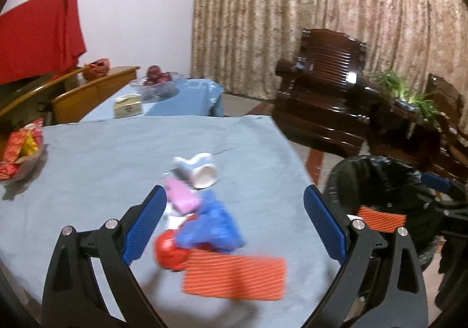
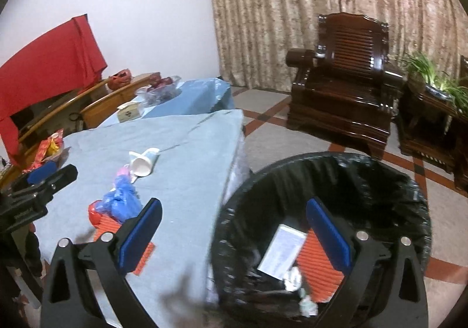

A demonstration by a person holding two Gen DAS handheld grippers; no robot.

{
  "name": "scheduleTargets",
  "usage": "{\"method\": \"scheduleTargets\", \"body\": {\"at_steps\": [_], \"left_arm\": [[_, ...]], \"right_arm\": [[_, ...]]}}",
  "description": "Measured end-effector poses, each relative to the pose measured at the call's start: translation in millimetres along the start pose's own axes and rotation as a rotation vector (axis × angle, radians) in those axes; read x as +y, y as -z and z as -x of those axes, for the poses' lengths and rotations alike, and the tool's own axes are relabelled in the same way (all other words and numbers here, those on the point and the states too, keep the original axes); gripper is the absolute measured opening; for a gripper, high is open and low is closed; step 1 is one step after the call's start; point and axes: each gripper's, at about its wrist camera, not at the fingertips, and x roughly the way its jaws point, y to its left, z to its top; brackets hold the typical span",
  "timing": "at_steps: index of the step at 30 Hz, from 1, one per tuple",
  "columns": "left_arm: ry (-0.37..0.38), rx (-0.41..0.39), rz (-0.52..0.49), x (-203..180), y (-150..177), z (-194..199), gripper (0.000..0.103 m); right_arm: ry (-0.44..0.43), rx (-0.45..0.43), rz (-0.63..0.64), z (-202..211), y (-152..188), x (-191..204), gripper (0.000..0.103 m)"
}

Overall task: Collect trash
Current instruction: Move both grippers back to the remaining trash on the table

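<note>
Trash lies on the blue-grey tablecloth [image 1: 102, 158]: an orange ribbed card [image 1: 234, 276], a red ball [image 1: 169, 252], a crumpled blue bag [image 1: 213, 225], a pink packet [image 1: 182, 196] and a tipped white paper cup [image 1: 201, 173]. My left gripper [image 1: 235, 225] is open above this pile, empty. My right gripper [image 2: 234, 235] is open and empty over the black-lined bin [image 2: 395, 190], which holds an orange card [image 2: 318, 269], a white box [image 2: 282, 252] and crumpled paper [image 2: 294, 278]. The bin also shows in the left wrist view [image 1: 380, 181].
A snack bowl [image 1: 20, 152] sits at the table's left edge. A tissue box [image 1: 127, 105] and fruit bowl [image 1: 156, 82] stand on a farther table. A dark wooden armchair [image 2: 342, 85] and plant stand [image 2: 433, 111] are across the tiled floor.
</note>
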Motion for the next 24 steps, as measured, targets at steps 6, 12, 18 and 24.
{"method": "scheduleTargets", "body": {"at_steps": [6, 12, 18, 24], "left_arm": [[-0.068, 0.016, 0.031, 39.0, 9.7, 1.0, 0.092], [-0.107, 0.035, 0.064, 67.8, 20.0, -3.5, 0.092], [-0.138, 0.065, 0.101, 92.0, 28.8, -13.1, 0.092], [-0.173, 0.091, 0.124, 115.6, 36.5, -21.0, 0.092]], "right_arm": [[-0.042, 0.009, 0.035, -18.8, -1.5, 31.0, 0.097], [-0.083, 0.027, 0.069, -42.0, -0.5, 64.6, 0.097], [-0.118, 0.058, 0.097, -70.7, 0.3, 93.2, 0.097], [-0.157, 0.102, 0.128, -102.7, 7.0, 125.4, 0.097]]}}
